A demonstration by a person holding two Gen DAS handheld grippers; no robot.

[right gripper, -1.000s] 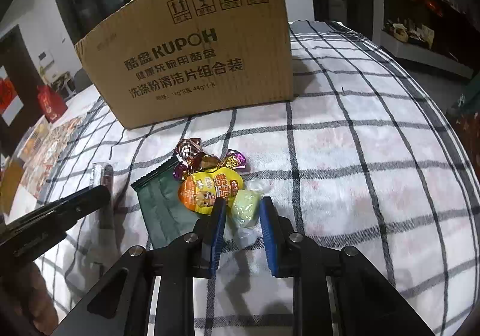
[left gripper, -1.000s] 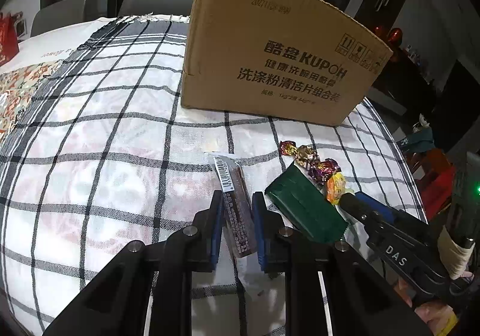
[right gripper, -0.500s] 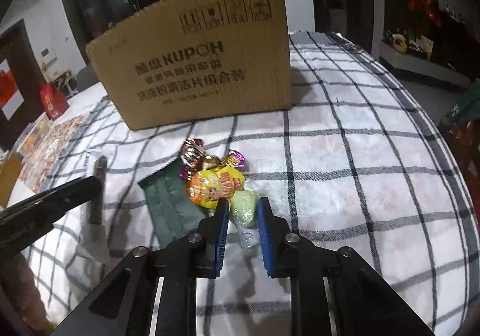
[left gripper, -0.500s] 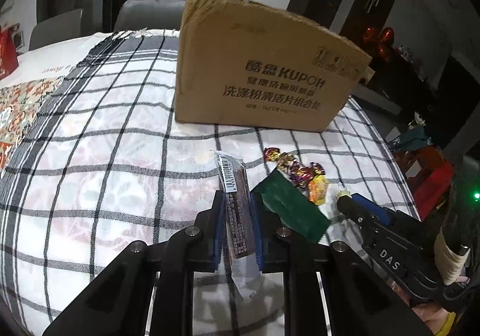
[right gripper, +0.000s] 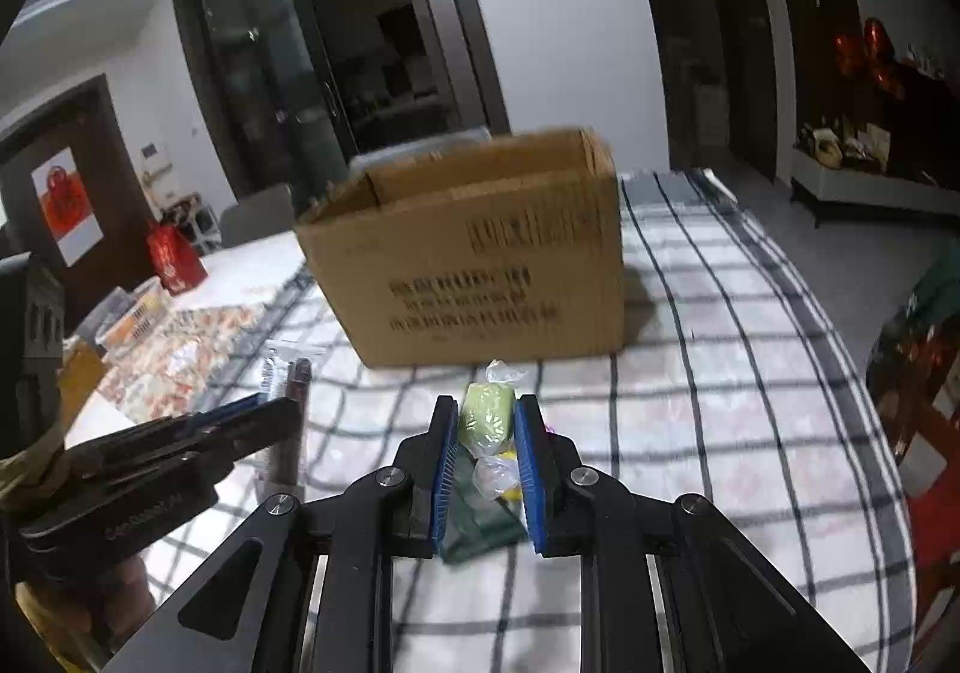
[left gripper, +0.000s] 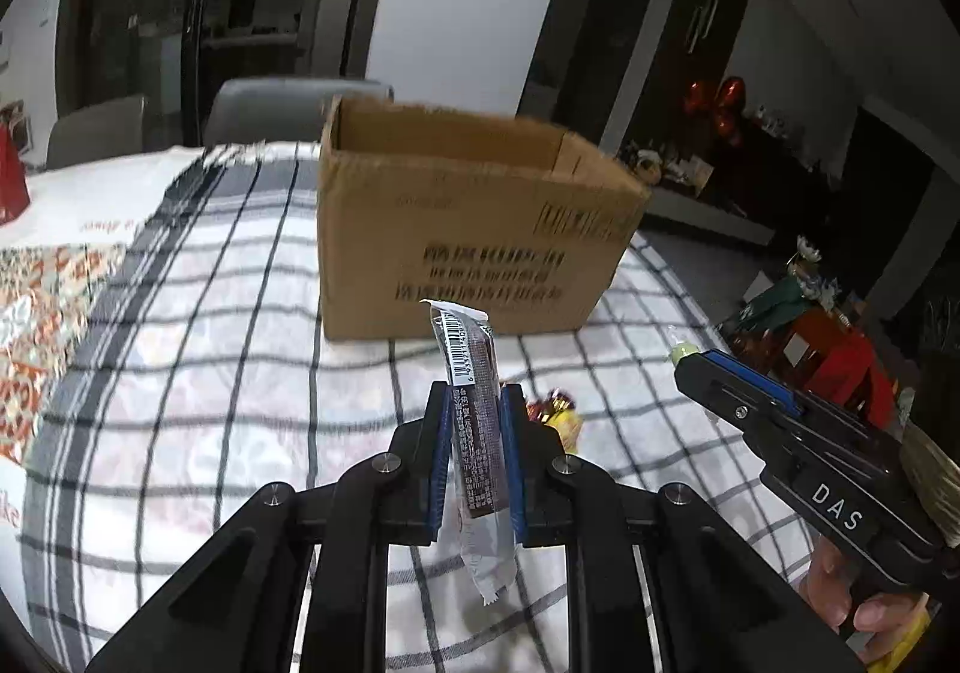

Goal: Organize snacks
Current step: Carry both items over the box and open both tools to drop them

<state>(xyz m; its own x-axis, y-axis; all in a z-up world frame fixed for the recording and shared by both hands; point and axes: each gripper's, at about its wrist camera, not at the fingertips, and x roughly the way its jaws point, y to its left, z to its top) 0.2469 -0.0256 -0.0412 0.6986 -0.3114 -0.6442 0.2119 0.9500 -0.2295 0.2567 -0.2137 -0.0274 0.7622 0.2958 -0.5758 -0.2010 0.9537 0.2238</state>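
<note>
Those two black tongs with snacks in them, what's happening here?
A person is sorting snacks with a gripper in each hand. The left gripper pinches a brown snack bar, the right gripper a pale green candy, both held above the checked tablecloth. An open cardboard box stands ahead; a few sweets remain.

Both grippers: left gripper (left gripper: 474, 403), right gripper (right gripper: 487, 409); black linkages, blue pads, silver screws, white "DAS" lettering.

Left gripper (left gripper: 474, 421) clamped on upright brown bar (left gripper: 475, 433), above checked cloth (left gripper: 210, 373). Open box (left gripper: 468, 235) ahead. Right gripper (left gripper: 690, 358) alongside, pinching green candy (left gripper: 681, 352).
</note>
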